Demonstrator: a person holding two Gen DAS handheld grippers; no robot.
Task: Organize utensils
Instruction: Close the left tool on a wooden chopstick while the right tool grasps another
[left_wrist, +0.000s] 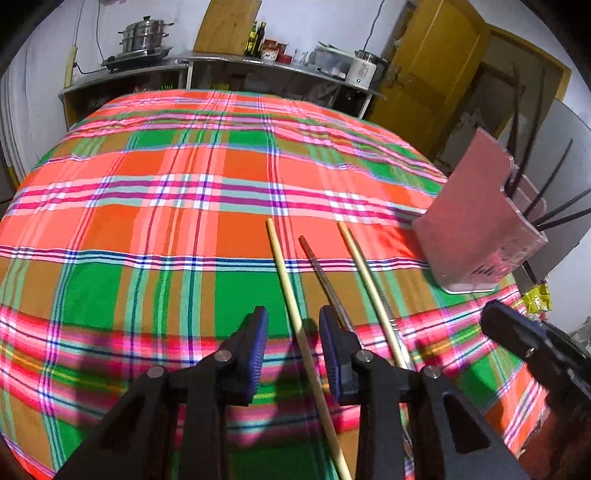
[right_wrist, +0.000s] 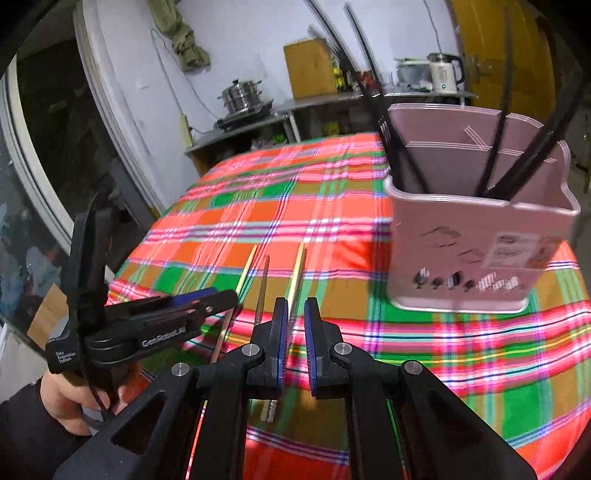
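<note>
Three chopsticks lie on the plaid tablecloth (left_wrist: 147, 206): a pale wooden one (left_wrist: 291, 306), a dark reddish one (left_wrist: 321, 273) and another pale one (left_wrist: 369, 291). My left gripper (left_wrist: 293, 332) is open, its fingers either side of the left pale chopstick. My right gripper (right_wrist: 294, 321) is open with a narrow gap, over the right pale chopstick (right_wrist: 297, 277). A pink utensil holder (right_wrist: 480, 236) with several black chopsticks stands to the right; it also shows in the left wrist view (left_wrist: 476, 229). The right gripper's tip (left_wrist: 517, 332) shows in the left wrist view, the left gripper (right_wrist: 166, 317) in the right.
A steel counter (left_wrist: 229, 62) behind the table carries a steamer pot (left_wrist: 144, 35), bottles, a wooden board and a kettle (left_wrist: 364, 70). A yellow door (left_wrist: 424, 74) is at the back right. The table's front and right edges are near the grippers.
</note>
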